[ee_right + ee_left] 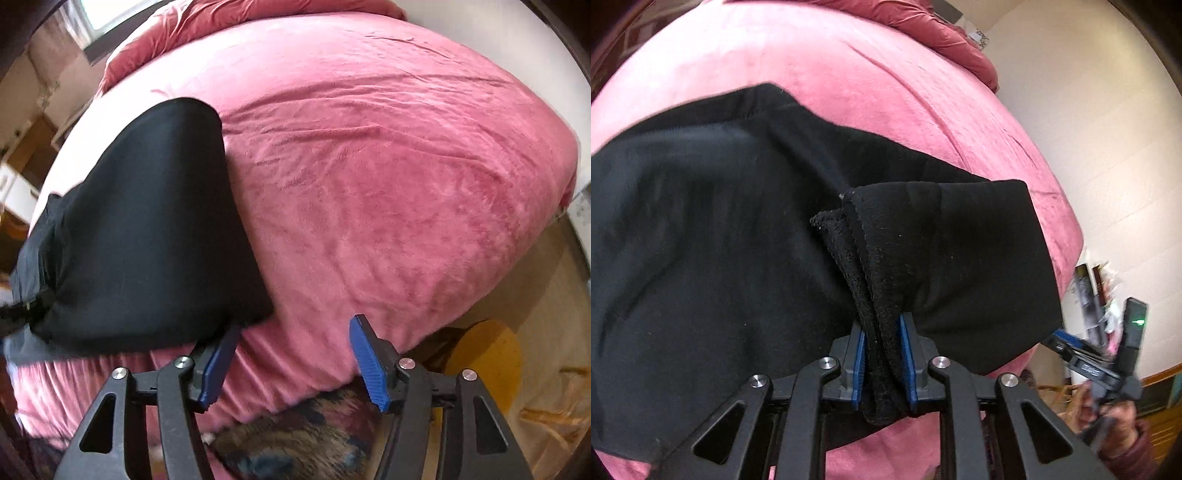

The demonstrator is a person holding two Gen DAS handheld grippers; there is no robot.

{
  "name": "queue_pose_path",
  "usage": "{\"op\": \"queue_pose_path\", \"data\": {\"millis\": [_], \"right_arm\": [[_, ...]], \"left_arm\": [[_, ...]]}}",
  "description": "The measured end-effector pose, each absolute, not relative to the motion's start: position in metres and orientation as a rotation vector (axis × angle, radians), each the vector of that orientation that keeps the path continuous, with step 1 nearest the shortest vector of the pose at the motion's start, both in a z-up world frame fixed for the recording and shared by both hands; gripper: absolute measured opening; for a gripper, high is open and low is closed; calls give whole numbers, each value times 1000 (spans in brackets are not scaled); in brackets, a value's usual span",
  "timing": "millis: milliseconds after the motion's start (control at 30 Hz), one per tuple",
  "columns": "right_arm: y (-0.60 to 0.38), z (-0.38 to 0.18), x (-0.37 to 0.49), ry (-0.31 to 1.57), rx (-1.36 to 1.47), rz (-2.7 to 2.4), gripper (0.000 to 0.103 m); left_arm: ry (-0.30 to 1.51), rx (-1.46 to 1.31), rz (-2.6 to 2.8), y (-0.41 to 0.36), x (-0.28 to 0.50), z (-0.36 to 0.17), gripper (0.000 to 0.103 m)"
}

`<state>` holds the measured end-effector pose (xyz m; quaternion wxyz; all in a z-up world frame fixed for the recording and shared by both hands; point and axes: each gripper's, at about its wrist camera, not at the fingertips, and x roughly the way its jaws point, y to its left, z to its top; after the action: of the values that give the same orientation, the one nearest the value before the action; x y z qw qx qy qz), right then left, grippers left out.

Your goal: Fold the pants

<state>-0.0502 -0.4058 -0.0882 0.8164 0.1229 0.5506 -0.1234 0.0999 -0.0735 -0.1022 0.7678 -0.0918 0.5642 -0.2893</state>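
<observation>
Black pants [713,251] lie on a pink bed [857,85], partly folded over themselves. My left gripper [882,336] is shut on a bunched hem edge of the pants and lifts it above the bed's near edge. In the right wrist view the pants [147,236] sit at the left of the bed [388,184]. My right gripper [295,332] is open and empty, just right of the pants' near corner, with its left finger [216,363] under the cloth edge. It also shows in the left wrist view [1100,354], held by a hand.
Pink pillows or a duvet [221,14] are bunched at the bed's far end. A patterned rug [295,435] and a yellow round object [484,354] lie on the floor by the near bed edge. A white wall [1089,110] is to the right.
</observation>
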Motion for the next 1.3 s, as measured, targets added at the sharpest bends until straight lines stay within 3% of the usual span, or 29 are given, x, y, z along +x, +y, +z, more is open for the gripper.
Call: {"op": "queue_pose_path", "data": {"millis": [200, 400, 1033, 1300], "right_arm": [[-403, -48, -72, 1135, 151, -167, 62], [-363, -31, -38, 1067, 114, -17, 57], [-248, -70, 89, 1136, -89, 243, 53], [-239, -90, 99, 1093, -90, 164, 53]], "left_arm": [[1141, -70, -590, -97, 83, -90, 20], [1089, -9, -563, -110, 63, -83, 20], [1075, -7, -553, -110, 64, -69, 19], [1090, -89, -541, -97, 66, -64, 31]]}}
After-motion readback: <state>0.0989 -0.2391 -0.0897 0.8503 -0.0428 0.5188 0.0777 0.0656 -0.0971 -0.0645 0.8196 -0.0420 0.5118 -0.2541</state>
